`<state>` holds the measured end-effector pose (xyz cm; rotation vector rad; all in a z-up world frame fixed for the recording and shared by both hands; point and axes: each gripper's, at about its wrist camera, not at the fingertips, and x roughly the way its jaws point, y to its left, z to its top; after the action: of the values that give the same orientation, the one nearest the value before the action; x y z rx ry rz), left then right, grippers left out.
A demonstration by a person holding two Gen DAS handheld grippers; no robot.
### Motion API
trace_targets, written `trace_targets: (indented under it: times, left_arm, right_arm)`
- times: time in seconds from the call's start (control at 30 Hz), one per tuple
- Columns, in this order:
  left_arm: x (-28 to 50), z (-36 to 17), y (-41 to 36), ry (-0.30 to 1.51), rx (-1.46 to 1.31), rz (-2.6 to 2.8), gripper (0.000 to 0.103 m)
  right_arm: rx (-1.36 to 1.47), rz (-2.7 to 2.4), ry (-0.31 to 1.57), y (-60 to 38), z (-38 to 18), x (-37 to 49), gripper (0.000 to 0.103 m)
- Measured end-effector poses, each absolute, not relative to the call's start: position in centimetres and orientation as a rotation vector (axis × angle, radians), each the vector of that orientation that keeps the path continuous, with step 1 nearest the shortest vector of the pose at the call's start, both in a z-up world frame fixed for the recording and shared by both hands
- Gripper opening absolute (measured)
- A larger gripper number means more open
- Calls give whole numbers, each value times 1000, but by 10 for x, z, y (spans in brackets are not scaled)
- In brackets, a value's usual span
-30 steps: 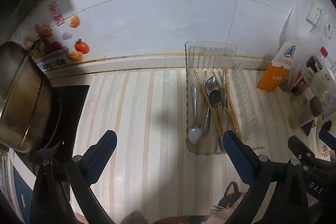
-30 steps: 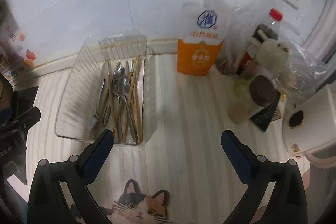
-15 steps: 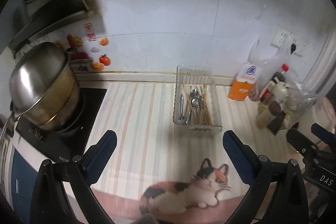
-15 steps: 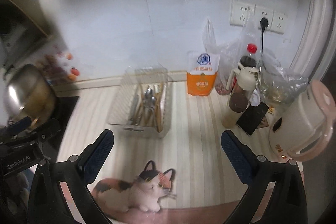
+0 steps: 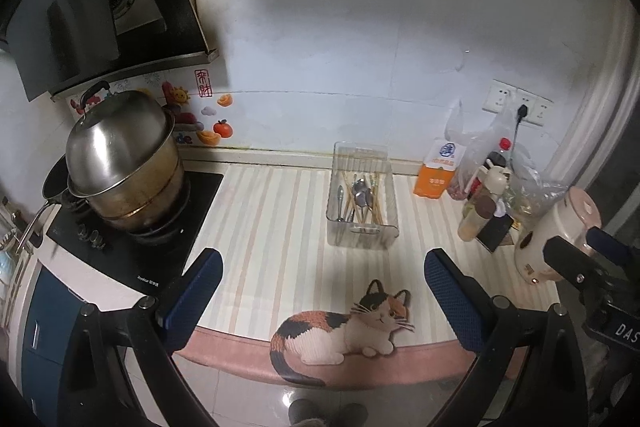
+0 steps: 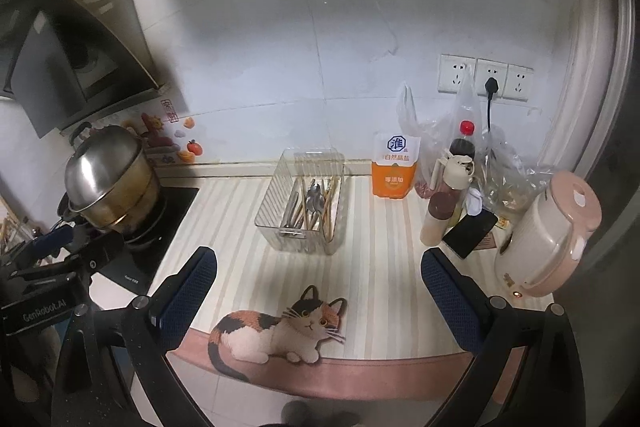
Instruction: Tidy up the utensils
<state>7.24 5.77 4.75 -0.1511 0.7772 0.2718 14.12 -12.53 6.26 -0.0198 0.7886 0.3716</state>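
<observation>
Left wrist view: the left gripper (image 5: 323, 285) hangs with fingers spread wide, holding nothing, well short of the clear tray (image 5: 362, 231); spoons (image 5: 362, 191) and chopsticks lie inside it.

Right wrist view: the right gripper (image 6: 319, 285) is likewise spread and empty, near the tray's front.

Home kitchen, range hood (image 5: 100, 7) over a stove (image 5: 132, 239) bearing a steel pot (image 5: 120, 163), striped counter (image 5: 280, 227), salt bag (image 6: 394, 167), kettle (image 6: 548, 239)
</observation>
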Motion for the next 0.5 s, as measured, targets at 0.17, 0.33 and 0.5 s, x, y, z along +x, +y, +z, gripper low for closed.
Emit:
trace_targets:
  times: [0.17, 0.33, 0.5]
  left_arm:
    - [62, 55, 58, 766, -139, 255, 103]
    - [59, 53, 62, 759, -147, 258, 103]
    - [60, 49, 64, 772, -166, 221, 103]
  right_arm:
    - [-20, 360, 779, -121, 71, 130, 103]
    - [-25, 361, 779, -118, 71, 128, 103]
    - [-25, 365, 792, -114, 67, 129, 103]
